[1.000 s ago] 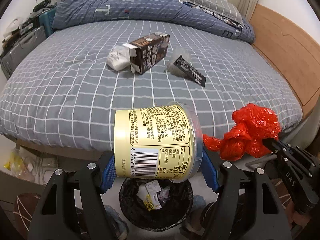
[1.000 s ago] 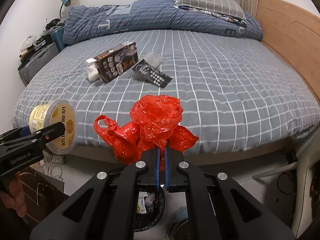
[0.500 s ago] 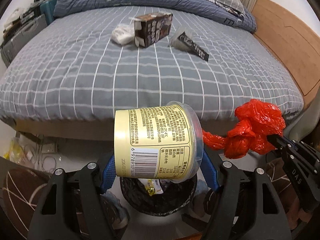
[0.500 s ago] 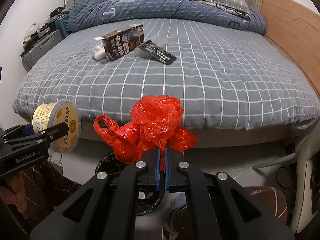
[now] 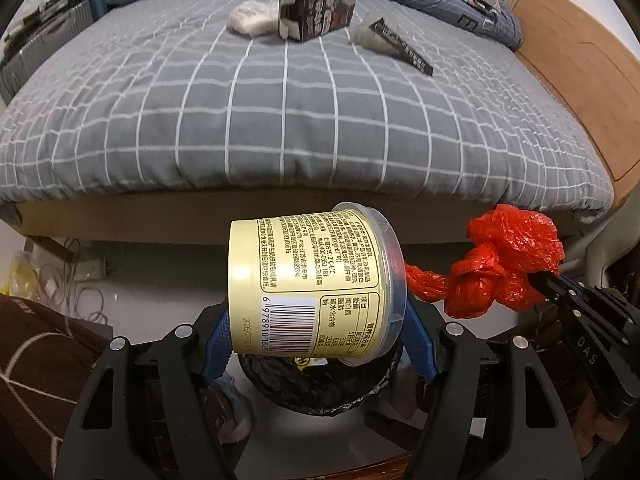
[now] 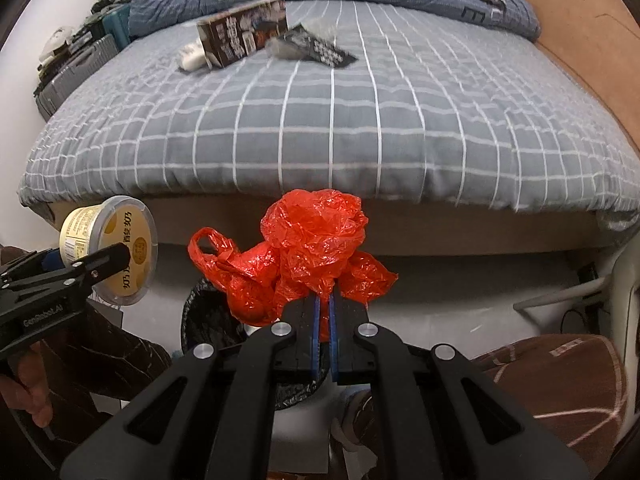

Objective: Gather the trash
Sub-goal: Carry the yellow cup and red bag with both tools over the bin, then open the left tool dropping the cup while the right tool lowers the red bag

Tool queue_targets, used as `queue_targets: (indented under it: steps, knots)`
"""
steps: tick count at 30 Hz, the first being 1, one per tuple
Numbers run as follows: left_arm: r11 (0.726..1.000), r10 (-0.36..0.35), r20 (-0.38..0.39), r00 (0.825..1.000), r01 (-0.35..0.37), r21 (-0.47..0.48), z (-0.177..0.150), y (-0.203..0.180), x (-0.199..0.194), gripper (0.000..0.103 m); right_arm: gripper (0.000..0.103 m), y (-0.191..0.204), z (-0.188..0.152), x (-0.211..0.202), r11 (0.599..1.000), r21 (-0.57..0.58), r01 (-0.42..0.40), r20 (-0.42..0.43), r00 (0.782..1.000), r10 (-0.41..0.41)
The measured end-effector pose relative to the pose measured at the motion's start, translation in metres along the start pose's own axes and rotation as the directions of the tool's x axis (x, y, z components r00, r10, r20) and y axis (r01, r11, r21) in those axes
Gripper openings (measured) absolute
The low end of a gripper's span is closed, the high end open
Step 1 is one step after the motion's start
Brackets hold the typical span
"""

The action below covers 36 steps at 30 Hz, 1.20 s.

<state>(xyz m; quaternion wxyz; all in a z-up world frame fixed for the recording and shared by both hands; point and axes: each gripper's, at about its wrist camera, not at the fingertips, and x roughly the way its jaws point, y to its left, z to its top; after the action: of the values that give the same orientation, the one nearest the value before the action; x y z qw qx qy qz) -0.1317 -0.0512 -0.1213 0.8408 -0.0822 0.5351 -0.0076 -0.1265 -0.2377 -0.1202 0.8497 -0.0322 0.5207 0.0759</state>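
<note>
Two pieces of trash are in hand above the black-lined bin (image 5: 320,388) on the floor at the near side of the bed (image 5: 280,120). The left gripper (image 5: 316,344) clamps a yellow tub (image 5: 312,284) sideways between its blue pads, lid to the right, directly over the bin's mouth. The right gripper (image 6: 325,312), its jaws pinched nearly together, holds a crumpled red plastic bag (image 6: 308,256), which hangs to the right of the tub and seems nearer the bin's right rim than its centre.

Risks, as a judgement: the tub lies on its side, so on release it may roll off the pads unevenly, strike the rim and bounce onto the floor. The bag is light and springy; it may cling to the pads or drift outside the bin. The bin already looks partly full.

Far on the bed, a dark carton (image 5: 316,12), a white wad (image 5: 252,20) and a black wrapper (image 5: 396,44) are uncollected.
</note>
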Motion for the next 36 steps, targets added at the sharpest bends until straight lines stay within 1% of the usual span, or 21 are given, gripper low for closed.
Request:
queue_targets:
  steps: [5,8,17,26,30,33,35,36]
  knots:
    - [1.000,-0.006,-0.037,0.999,0.006,-0.001,-0.006,0.004,0.025,0.069,0.003,0.005,-0.003,0.018,1.000,-0.014,0.008,-0.033,0.999,-0.008]
    - [1.000,-0.011,-0.064,0.998,0.010,-0.005,-0.007,0.004,0.042,0.069,0.003,0.006,-0.006,0.034,1.000,-0.019,0.015,-0.072,0.997,-0.017]
    - [1.000,-0.011,-0.139,0.990,0.011,0.001,-0.010,0.001,0.088,0.069,0.003,-0.010,-0.012,0.072,0.999,0.003,0.053,-0.153,0.987,-0.052]
    - [1.000,-0.003,-0.189,0.982,0.007,0.018,-0.018,-0.001,0.115,0.069,0.003,-0.027,-0.014,0.091,0.996,0.028,0.083,-0.184,0.980,-0.077]
    - [1.000,0.004,-0.186,0.983,0.000,0.020,-0.018,-0.001,0.120,0.070,0.003,-0.024,-0.016,0.092,0.996,0.024,0.086,-0.182,0.980,-0.080]
    - [1.000,0.016,-0.188,0.982,-0.011,0.028,-0.020,-0.002,0.123,0.071,0.003,-0.023,-0.016,0.092,0.996,0.020,0.086,-0.181,0.980,-0.081]
    - [0.999,0.021,-0.194,0.981,-0.016,0.028,-0.021,-0.001,0.125,0.078,0.003,-0.022,-0.016,0.093,0.996,0.018,0.085,-0.179,0.981,-0.080]
    - [0.999,0.025,-0.191,0.981,-0.020,0.029,-0.021,-0.002,0.124,0.084,0.003,-0.020,-0.015,0.092,0.996,0.017,0.085,-0.179,0.981,-0.080]
